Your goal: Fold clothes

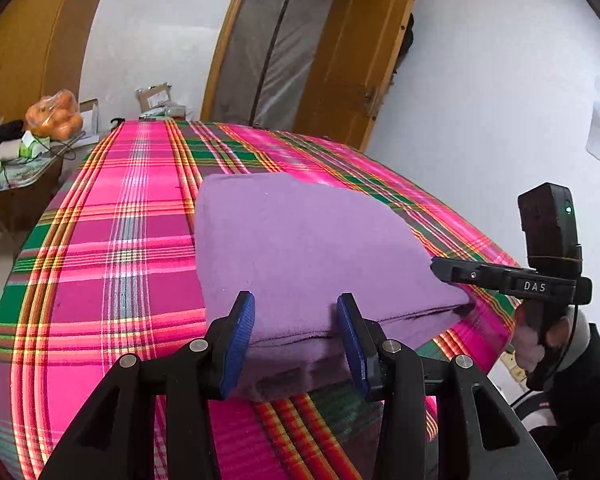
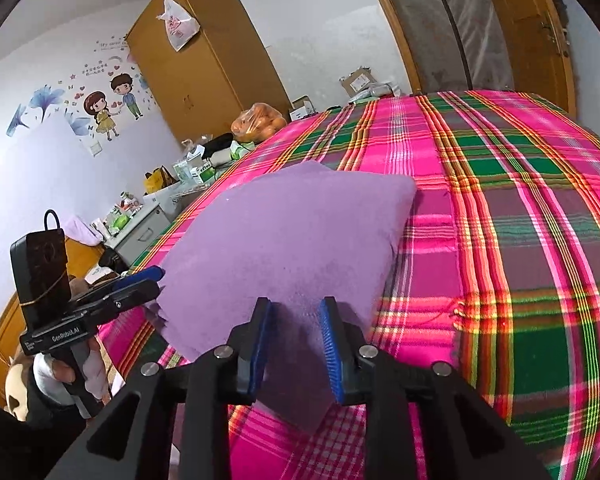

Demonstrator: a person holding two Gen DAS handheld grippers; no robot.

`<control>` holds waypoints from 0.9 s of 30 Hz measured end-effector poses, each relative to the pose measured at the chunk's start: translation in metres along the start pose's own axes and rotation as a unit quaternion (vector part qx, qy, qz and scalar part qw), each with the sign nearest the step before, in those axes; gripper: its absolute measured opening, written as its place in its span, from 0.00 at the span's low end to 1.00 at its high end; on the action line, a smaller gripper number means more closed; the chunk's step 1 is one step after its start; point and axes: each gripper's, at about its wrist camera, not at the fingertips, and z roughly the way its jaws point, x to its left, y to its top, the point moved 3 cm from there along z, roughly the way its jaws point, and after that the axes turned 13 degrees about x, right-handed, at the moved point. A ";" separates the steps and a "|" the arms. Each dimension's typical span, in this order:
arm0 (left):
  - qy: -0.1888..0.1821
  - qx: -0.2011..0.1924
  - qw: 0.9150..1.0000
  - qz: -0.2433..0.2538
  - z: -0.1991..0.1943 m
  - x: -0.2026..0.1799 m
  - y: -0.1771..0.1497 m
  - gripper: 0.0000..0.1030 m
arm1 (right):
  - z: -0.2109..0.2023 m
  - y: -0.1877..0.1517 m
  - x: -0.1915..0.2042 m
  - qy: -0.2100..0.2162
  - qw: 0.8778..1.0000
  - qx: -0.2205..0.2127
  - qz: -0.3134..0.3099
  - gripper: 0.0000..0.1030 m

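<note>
Bright pink, green and yellow plaid bedcover (image 1: pixel 112 240) fills both wrist views, stretched over a bed in a white-walled room.

On the left gripper (image 1: pixel 296 320), the blue ribbed pads stand apart with the near folded edge of the purple fleece garment (image 1: pixel 300 240) between them; whether they press on the cloth I cannot tell. The right gripper (image 2: pixel 296 332) has its jaws parted over the near right corner of the same garment, and the pads do not look clamped on the fabric. In the left wrist view that right gripper (image 1: pixel 452 270) reaches in from the right, its tip touching the garment's near right edge. In the right wrist view the left gripper (image 2: pixel 148 280) comes in from the left at the near left corner, held by a hand (image 2: pixel 72 372).

Folded into a thick rectangle, the garment lies flat near the near edge of the bed, stacked layer edges showing along its near side. Its long axis seems to run from near to far, though the lens warps it.

Beyond, on a cluttered side table at the far left, a clear plastic bag of oranges (image 2: pixel 260 122) sits among small green and white boxes (image 2: pixel 200 172). A white plastic bag (image 2: pixel 178 24) hangs on the tall wooden wardrobe (image 2: pixel 204 60), and a wooden door (image 1: pixel 360 52) stands open.
</note>
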 end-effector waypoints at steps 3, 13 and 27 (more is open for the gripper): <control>-0.012 -0.003 1.000 -0.007 -0.002 0.001 -0.001 0.43 | -0.003 -0.005 -0.001 -0.002 1.000 0.004 -0.002 0.26; 0.010 0.016 0.998 -0.064 -0.016 0.038 -0.005 0.47 | -0.018 -0.004 -0.040 0.022 0.997 0.006 0.077 0.43; -0.033 0.094 0.986 -0.131 0.025 0.057 0.043 0.48 | 0.001 0.020 -0.061 0.088 0.988 0.040 0.124 0.49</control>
